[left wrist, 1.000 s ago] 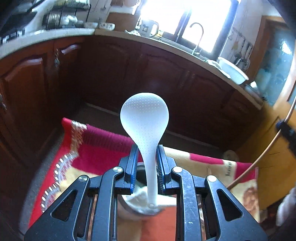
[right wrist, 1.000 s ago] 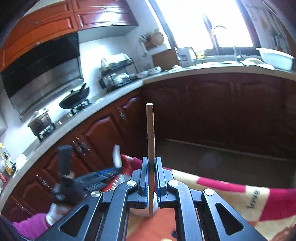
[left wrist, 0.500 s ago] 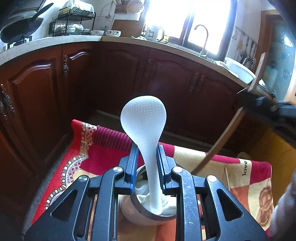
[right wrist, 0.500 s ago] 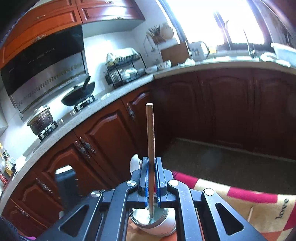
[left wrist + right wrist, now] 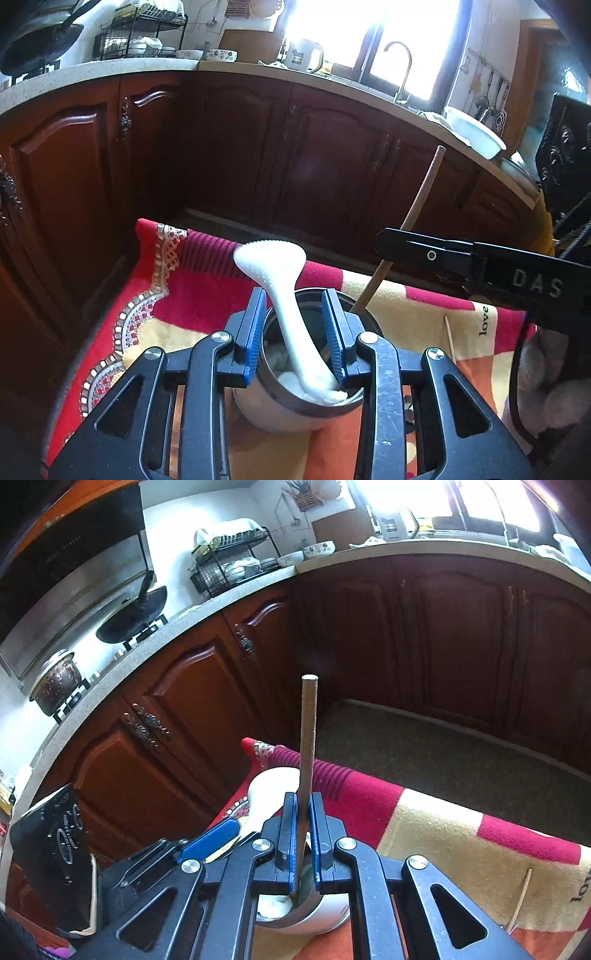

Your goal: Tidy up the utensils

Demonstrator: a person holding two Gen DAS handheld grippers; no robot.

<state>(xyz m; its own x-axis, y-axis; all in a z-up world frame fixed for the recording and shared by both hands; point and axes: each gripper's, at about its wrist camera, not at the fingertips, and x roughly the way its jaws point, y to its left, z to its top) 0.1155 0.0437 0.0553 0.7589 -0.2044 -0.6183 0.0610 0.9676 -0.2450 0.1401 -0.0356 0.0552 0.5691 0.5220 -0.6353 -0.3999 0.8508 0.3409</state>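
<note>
A white dotted rice spoon (image 5: 271, 264) stands handle-down in a steel-rimmed white cup (image 5: 295, 413) and leans away from me. My left gripper (image 5: 293, 295) straddles it; its jaws are opening and the blue pads stand clear of the handle on both sides. My right gripper (image 5: 303, 799) is shut on a brown wooden chopstick (image 5: 308, 731) held upright, whose lower end dips into the cup (image 5: 332, 912). In the left wrist view the right gripper (image 5: 391, 243) reaches in from the right with the chopstick (image 5: 421, 199) slanting down behind the cup. The spoon head (image 5: 269, 786) shows just left of the chopstick.
The cup sits on a red, yellow and orange cloth (image 5: 192, 295). Another thin chopstick (image 5: 448, 338) lies on the cloth to the right. Dark wooden cabinets (image 5: 258, 147) ring the space, with floor beyond the cloth's far edge.
The left jaws have spread off the spoon, which has dropped and tipped forward in the cup. The right gripper came in from the right and sank, bringing the chopstick down into the cup.
</note>
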